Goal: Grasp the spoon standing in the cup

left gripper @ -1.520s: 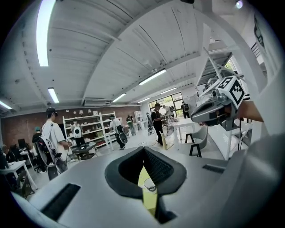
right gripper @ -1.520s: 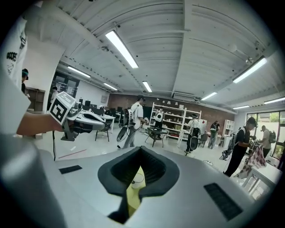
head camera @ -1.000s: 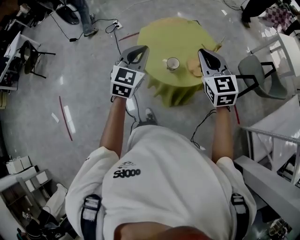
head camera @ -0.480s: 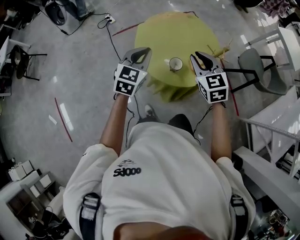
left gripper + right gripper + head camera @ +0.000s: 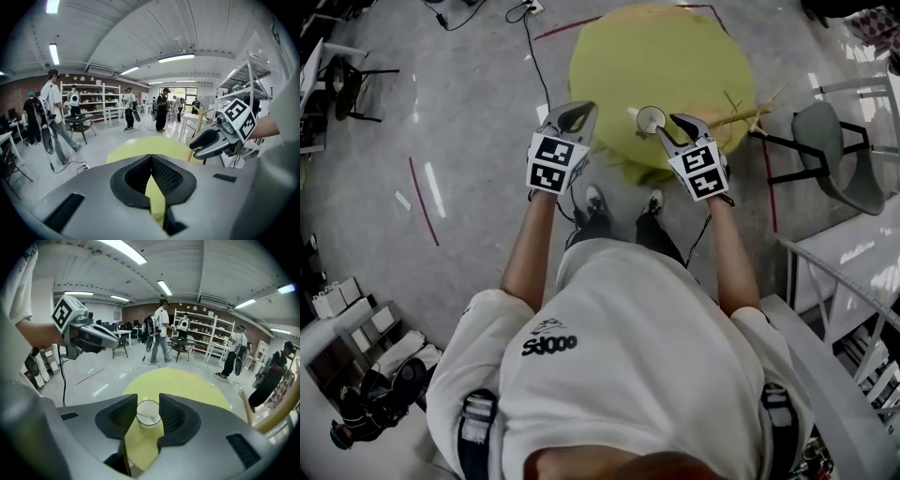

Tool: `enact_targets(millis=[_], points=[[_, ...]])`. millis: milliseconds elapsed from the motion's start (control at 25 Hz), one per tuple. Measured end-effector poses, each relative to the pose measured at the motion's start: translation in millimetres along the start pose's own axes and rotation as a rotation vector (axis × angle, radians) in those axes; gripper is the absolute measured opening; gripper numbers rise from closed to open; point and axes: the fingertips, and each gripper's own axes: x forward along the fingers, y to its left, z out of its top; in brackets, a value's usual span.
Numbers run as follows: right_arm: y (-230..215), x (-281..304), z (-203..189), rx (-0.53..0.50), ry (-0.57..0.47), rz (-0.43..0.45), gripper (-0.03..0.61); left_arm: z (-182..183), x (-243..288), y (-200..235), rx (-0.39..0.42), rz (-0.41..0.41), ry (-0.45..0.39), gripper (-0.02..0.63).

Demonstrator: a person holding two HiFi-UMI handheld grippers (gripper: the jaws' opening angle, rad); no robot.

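A white cup [image 5: 652,118] stands near the front edge of a round yellow table [image 5: 656,56]. In the right gripper view the cup [image 5: 148,414] shows just beyond the jaw tips, with a thin spoon [image 5: 144,417] leaning inside it. My right gripper [image 5: 672,127] hovers right beside the cup; its jaws are opening and nothing is between them [image 5: 148,401]. My left gripper [image 5: 575,114] hangs off the table's left edge, its jaw tips touching [image 5: 151,158] and holding nothing.
A grey chair [image 5: 839,159] and a wooden pole [image 5: 741,117] stand right of the table. Cables [image 5: 539,56] run over the floor to the left. Several people [image 5: 51,112] and shelves [image 5: 89,101] are farther back in the room.
The person has stepped closer to the table. My right gripper swung left to the cup and its jaws parted. The left gripper stayed shut at the table's left.
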Motion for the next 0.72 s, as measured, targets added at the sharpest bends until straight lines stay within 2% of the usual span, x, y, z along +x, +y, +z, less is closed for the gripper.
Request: enact_targets(millis=[160, 360, 720], points=[[18, 32, -26, -0.040, 0.076, 0.081, 0.188, -26, 2, 6, -0.040, 0.024, 0.047, 0.028], [40, 54, -40, -0.077, 0.093, 0.169, 0.229, -54, 0, 10, -0.076, 0.053, 0.091, 0.028], [55, 84, -57, -0.151, 0.154, 0.174, 0.225, -80, -6, 11, -0.102, 0.068, 0.136, 0.028]])
